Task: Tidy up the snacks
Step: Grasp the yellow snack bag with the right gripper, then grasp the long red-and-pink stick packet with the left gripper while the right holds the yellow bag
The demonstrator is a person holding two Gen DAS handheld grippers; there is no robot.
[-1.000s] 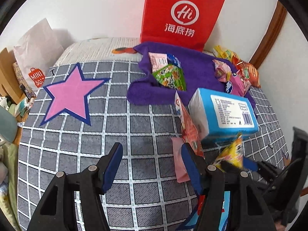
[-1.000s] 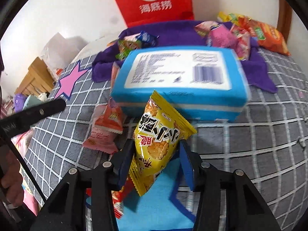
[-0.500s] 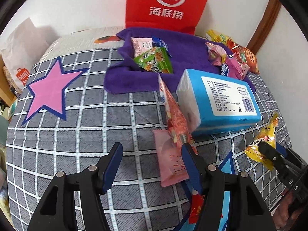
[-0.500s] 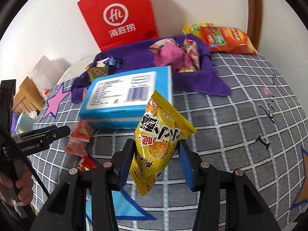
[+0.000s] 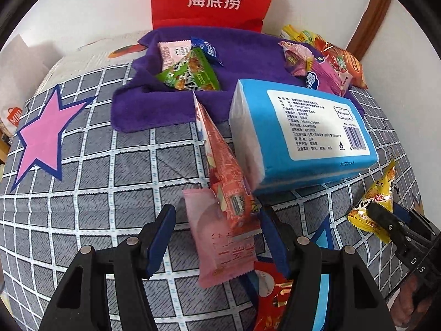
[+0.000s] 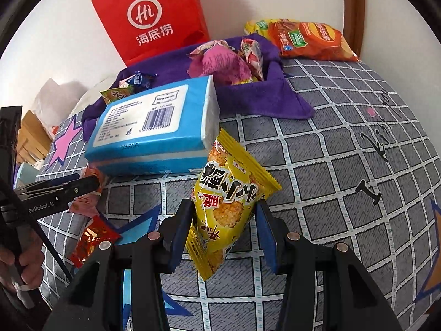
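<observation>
My right gripper (image 6: 224, 229) is shut on a yellow rice-cracker packet (image 6: 228, 204) and holds it above the checked bedspread; the packet also shows in the left wrist view (image 5: 374, 201). My left gripper (image 5: 217, 237) is open, its fingers on either side of a pink packet (image 5: 220, 240) and an orange-red packet (image 5: 223, 171) that leans on the blue tissue pack (image 5: 300, 135). A purple cloth (image 5: 248, 55) at the back holds a green packet (image 5: 190, 74) and pink packets (image 6: 223, 63).
A red paper bag (image 6: 154, 13) stands against the wall behind the cloth. An orange chip bag (image 6: 306, 38) lies at the back right. A red packet (image 6: 92, 237) lies on a blue star print. A pink star print (image 5: 41, 135) is at left.
My left gripper has moved forward, so the pink and orange-red packets now lie between its fingers. My right gripper has carried the yellow packet up and to the right of the tissue pack.
</observation>
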